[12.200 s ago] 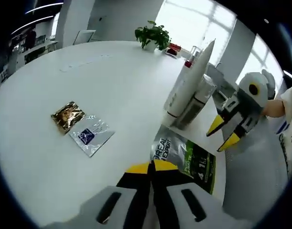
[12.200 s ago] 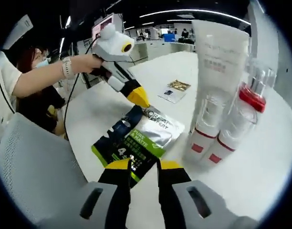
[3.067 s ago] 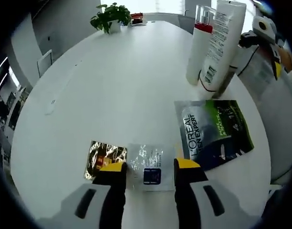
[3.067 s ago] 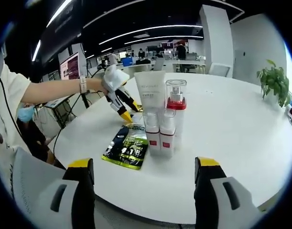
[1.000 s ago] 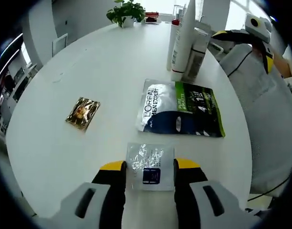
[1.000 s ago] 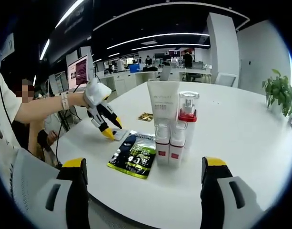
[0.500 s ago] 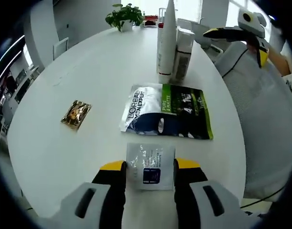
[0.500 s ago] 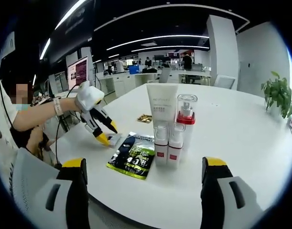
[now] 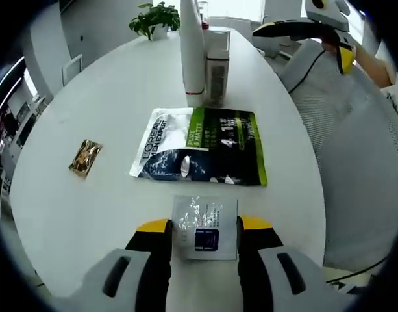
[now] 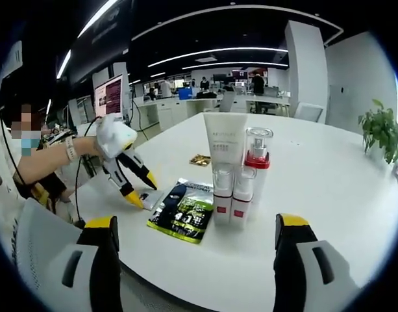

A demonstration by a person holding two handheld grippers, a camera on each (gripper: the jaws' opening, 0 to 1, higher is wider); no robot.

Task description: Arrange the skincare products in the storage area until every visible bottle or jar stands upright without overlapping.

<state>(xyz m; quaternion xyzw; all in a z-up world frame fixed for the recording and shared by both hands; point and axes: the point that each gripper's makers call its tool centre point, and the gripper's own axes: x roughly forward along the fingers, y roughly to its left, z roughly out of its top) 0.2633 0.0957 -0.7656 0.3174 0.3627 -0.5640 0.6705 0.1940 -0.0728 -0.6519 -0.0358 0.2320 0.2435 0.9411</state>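
Observation:
A silver sachet (image 9: 205,227) with a blue square sits between my left gripper's (image 9: 204,225) yellow tips, which are shut on its edges just above the white table (image 9: 121,84). In the right gripper view, the left gripper (image 10: 141,190) holds the sachet (image 10: 149,198) low beside the flat green-and-black pouch (image 10: 182,211). An upright white tube (image 10: 224,140), a red-collared pump bottle (image 10: 257,156) and two small red-banded bottles (image 10: 231,198) stand together behind the pouch (image 9: 199,146). My right gripper (image 10: 197,226) stands wide open with nothing between its jaws.
A gold sachet (image 9: 86,157) lies flat left of the pouch. A potted plant (image 9: 156,16) stands at the table's far side. A grey mesh chair (image 9: 354,149) is at the table's edge. The right gripper (image 9: 302,45) hovers past the tube (image 9: 192,45).
The left gripper has carried the silver sachet along the near edge of the table, now in front of the pouch. The right gripper stays open and almost still.

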